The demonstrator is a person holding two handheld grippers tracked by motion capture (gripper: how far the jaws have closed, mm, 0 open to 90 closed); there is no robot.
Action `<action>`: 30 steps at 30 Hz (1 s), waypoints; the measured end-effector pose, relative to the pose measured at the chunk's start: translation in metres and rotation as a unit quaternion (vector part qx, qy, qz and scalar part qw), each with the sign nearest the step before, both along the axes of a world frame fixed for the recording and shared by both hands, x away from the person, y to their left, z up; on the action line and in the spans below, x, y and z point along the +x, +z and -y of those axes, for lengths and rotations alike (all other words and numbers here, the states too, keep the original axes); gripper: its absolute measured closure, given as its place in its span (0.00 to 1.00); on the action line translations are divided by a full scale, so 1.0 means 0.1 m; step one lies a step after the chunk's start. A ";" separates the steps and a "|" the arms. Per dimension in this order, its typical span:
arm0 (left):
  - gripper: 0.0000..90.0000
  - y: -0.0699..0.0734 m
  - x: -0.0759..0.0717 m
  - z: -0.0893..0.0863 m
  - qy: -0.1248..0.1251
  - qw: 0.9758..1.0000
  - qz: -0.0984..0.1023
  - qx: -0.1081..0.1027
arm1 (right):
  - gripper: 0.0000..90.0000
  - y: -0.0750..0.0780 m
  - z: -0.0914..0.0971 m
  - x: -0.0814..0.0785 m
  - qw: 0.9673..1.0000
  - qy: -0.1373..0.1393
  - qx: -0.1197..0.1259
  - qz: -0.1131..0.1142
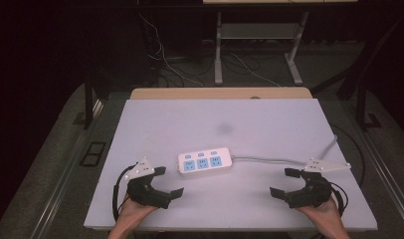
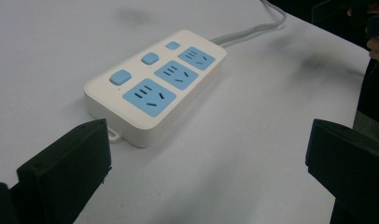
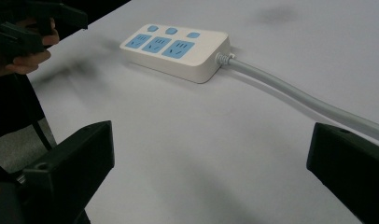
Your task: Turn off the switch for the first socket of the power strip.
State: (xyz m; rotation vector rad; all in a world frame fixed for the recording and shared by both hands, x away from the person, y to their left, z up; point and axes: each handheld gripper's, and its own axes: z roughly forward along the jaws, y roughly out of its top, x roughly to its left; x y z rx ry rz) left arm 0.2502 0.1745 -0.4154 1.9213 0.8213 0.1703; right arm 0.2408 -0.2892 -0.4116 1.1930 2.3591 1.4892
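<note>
A white power strip (image 1: 206, 162) with three blue sockets and three blue switches lies flat near the middle of the white table (image 1: 269, 119). Its grey cable (image 1: 269, 159) runs right toward the table's edge. My left gripper (image 1: 167, 181) rests at the front left, open and empty, its jaws pointing at the strip (image 2: 155, 86). At the front right my right gripper (image 1: 284, 182) is open too, holding nothing, with the strip (image 3: 176, 49) and cable (image 3: 295, 95) ahead of it.
A wooden strip (image 1: 220, 93) borders the table's far edge. Beyond it stand a desk's metal legs (image 1: 218, 50) and loose cables on the floor (image 1: 180, 69). A faint dark smudge (image 1: 224, 128) marks the tabletop behind the power strip.
</note>
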 end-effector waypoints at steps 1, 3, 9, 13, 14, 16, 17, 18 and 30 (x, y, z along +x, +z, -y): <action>0.00 0.00 0.00 0.00 -0.001 1.000 -0.001 0.003 | 0.01 0.00 0.00 0.00 1.000 0.001 -0.001 0.000; 0.00 0.01 0.00 0.00 -0.003 1.000 -0.001 0.011 | 0.01 0.00 0.00 0.00 1.000 0.000 -0.001 0.001; 0.00 0.04 0.01 0.02 -0.014 1.000 -0.007 0.019 | 0.01 0.00 0.00 0.00 1.000 0.001 -0.001 0.000; 0.00 0.07 0.04 0.07 -0.024 0.999 -0.011 0.026 | 0.01 0.00 0.00 0.01 1.000 0.001 -0.002 0.000; 0.00 0.08 0.05 0.08 -0.025 0.999 -0.011 0.027 | 0.01 0.00 0.00 0.01 1.000 0.000 -0.002 0.000; 0.00 0.09 0.08 0.10 -0.029 0.999 -0.011 0.031 | 0.01 0.00 0.00 0.01 1.000 0.000 -0.002 0.001; 0.00 0.10 0.09 0.11 -0.032 0.999 -0.011 0.034 | 0.01 0.00 0.00 0.01 1.000 -0.001 -0.002 0.001; 0.00 0.11 0.10 0.12 -0.033 0.999 -0.011 0.036 | 0.01 0.00 0.00 0.01 1.000 -0.001 -0.002 0.001; 0.00 0.31 0.28 0.21 -0.051 0.997 -0.005 0.060 | 0.01 0.00 0.00 0.01 1.000 0.000 -0.005 0.000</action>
